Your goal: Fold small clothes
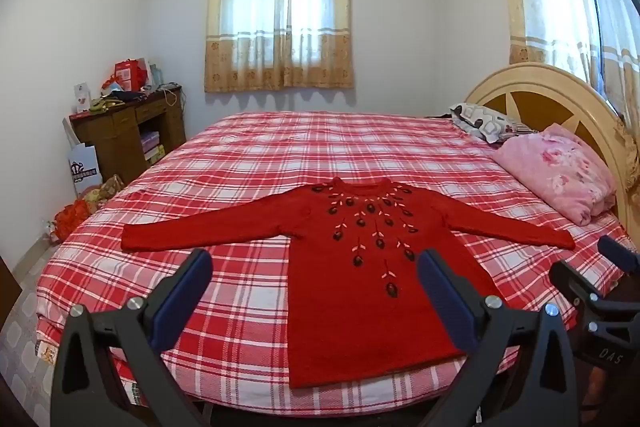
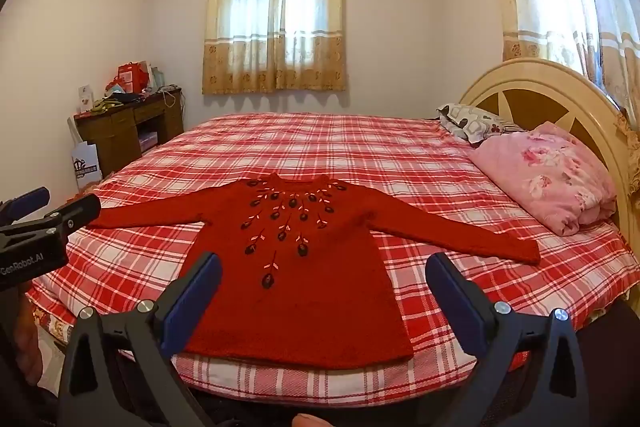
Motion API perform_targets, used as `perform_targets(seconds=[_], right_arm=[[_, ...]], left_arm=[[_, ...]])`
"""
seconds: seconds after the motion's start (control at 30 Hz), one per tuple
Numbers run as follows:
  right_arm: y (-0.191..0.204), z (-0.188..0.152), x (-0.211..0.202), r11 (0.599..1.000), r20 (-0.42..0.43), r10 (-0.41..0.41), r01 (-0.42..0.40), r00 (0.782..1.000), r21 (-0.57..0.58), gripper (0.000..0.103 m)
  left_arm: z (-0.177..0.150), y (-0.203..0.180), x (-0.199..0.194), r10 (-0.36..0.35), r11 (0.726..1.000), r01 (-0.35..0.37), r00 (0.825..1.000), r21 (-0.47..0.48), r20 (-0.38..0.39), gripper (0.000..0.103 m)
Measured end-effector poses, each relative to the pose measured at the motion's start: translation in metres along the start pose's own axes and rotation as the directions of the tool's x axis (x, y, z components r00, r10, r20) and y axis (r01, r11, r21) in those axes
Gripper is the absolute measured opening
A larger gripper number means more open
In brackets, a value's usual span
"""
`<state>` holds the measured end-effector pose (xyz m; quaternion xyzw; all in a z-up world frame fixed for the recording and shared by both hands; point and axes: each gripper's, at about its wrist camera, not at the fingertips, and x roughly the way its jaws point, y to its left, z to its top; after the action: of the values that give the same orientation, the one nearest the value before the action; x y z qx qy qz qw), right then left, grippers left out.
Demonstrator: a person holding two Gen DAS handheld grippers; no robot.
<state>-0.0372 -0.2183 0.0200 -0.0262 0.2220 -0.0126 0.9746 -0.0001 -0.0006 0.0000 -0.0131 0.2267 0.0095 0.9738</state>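
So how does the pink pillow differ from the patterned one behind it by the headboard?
The pink pillow is bulky and puffed up; the patterned pillow lies flatter. The pink pillow carries a soft rose floral print, while the patterned pillow has grey and white shapes with dark red accents. The pink pillow sits nearer the red sweater's sleeve; the patterned pillow lies farther back. Both rest on the plaid bedspread against the headboard.

Open plaid bed (image 1: 248,163) lies clear all round the spread red sweater (image 1: 360,267), while a pink folded blanket (image 1: 560,175) and pillow (image 1: 484,121) crowd the headboard (image 1: 532,83) side, well apart from it.
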Motion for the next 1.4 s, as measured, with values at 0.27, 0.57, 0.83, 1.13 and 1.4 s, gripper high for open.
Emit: perform_targets(seconds=[0.27, 0.57, 0.83, 1.13, 1.4], right_arm=[[-0.002, 0.001, 0.0, 1.0, -0.001, 0.006, -0.006, 1.0, 0.003, 0.102], [0.005, -0.005, -0.004, 1.0, -0.001, 0.008, -0.008, 1.0, 0.007, 0.102], [0.003, -0.006, 0.006, 1.0, -0.01, 0.013, -0.013, 1.0, 0.007, 0.102], [0.002, -0.005, 0.006, 1.0, -0.01, 0.012, -0.012, 1.0, 0.005, 0.102], [0.002, -0.005, 0.006, 1.0, -0.012, 0.012, -0.012, 1.0, 0.003, 0.102]], left_arm=[[-0.002, -0.008, 0.0, 0.036, 0.999, -0.036, 0.999, 0.022, -0.003, 0.103], [-0.005, -0.003, 0.005, 0.027, 0.999, -0.026, 1.0, 0.039, -0.008, 0.103], [-0.008, -0.003, 0.011, 0.03, 0.999, -0.029, 0.999, 0.036, -0.025, 0.103], [-0.008, -0.002, 0.01, 0.037, 0.999, -0.036, 0.999, 0.038, -0.019, 0.103], [-0.009, -0.002, 0.01, 0.036, 0.999, -0.035, 0.999, 0.038, -0.022, 0.103]])
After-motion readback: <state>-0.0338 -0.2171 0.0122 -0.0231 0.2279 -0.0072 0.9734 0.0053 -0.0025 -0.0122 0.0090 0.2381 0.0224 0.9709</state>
